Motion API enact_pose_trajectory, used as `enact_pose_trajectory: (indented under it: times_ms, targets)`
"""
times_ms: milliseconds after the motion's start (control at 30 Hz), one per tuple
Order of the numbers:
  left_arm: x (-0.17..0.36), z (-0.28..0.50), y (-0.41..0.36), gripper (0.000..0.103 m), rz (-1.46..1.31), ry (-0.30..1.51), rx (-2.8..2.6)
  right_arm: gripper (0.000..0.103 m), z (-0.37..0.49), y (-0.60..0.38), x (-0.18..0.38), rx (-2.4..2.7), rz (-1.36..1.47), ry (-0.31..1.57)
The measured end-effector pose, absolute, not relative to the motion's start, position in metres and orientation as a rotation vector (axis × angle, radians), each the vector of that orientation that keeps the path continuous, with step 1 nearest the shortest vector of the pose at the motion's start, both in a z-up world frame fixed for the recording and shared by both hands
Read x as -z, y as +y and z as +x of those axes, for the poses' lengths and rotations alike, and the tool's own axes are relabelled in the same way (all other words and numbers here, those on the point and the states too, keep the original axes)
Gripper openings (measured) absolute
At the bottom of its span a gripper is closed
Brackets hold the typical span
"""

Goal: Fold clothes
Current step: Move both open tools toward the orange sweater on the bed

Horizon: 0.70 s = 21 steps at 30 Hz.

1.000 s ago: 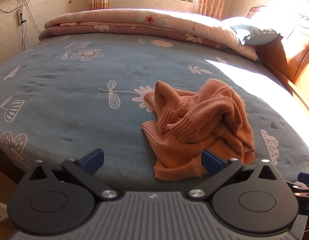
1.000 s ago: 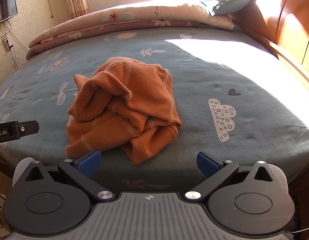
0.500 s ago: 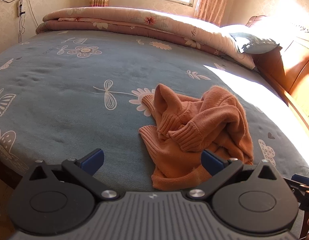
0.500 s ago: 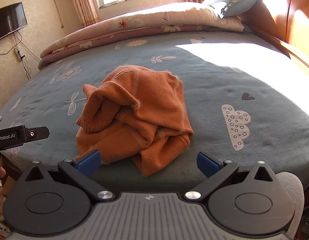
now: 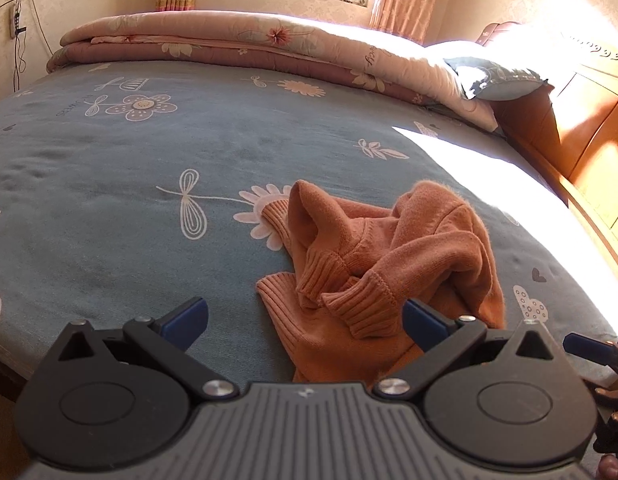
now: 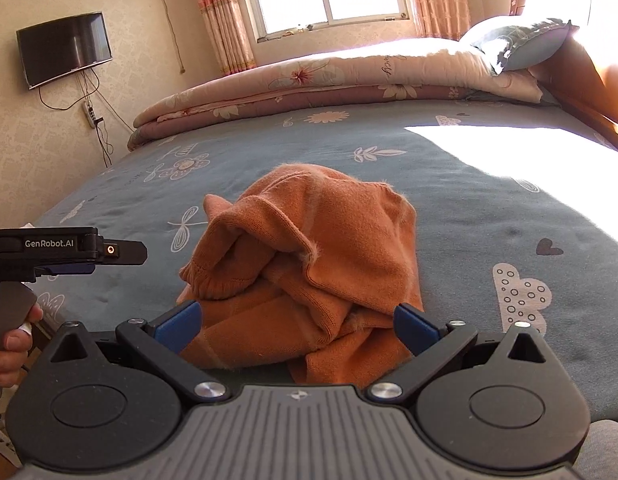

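Lying crumpled on the bed (image 5: 109,184): orange sweater (image 6: 309,264), centred ahead of right claw (image 6: 295,326), lower right for left claw (image 5: 305,322); both gaping, grasping nothing.

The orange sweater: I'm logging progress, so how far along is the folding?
Nothing looks done: the orange sweater lies crumpled in a heap on the blue bed sheet, its ribbed cuffs bunched together. In hand: nothing; the left hand-held gripper and right hand-held gripper are open near its edge. Left: spreading it flat and every fold.
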<state>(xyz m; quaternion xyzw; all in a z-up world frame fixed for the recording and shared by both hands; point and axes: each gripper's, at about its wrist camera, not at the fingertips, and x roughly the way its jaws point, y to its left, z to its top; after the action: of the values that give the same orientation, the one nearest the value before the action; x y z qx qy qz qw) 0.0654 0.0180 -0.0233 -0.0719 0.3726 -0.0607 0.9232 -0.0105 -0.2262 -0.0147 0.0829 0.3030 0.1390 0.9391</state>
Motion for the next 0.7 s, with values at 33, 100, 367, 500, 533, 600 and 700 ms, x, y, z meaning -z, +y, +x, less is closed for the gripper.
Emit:
enact_pose_trajectory:
  times_ms: [33, 100, 367, 500, 533, 600, 700]
  targets:
    - [0.025, 0.066, 0.016, 0.102, -0.136, 0.764, 0.130, 0.103, -0.009, -0.226, 0.016, -0.291, 0.174, 0.621]
    - [0.026, 0.068, 0.013, 0.102, -0.104, 0.756, 0.138, 0.103, -0.004, -0.227, 0.018, -0.301, 0.176, 0.630]
    - [0.014, 0.084, 0.011, 0.102, -0.031, 0.750, 0.235, 0.100, 0.009, -0.223, 0.029, -0.280, 0.120, 0.697]
    - [0.002, 0.086, 0.017, 0.102, 0.038, 0.685, 0.306, 0.097, 0.011, -0.222, 0.033, -0.281, 0.102, 0.712]
    - [-0.001, 0.085, 0.019, 0.102, 0.055, 0.651, 0.327, 0.096, 0.011, -0.222, 0.033, -0.285, 0.096, 0.708]
    - [-0.007, 0.084, 0.020, 0.102, 0.110, 0.612, 0.351, 0.093, 0.011, -0.221, 0.033, -0.292, 0.087, 0.698]
    - [-0.009, 0.085, 0.014, 0.102, 0.222, 0.623, 0.347, 0.086, 0.013, -0.220, 0.035, -0.307, 0.075, 0.702]
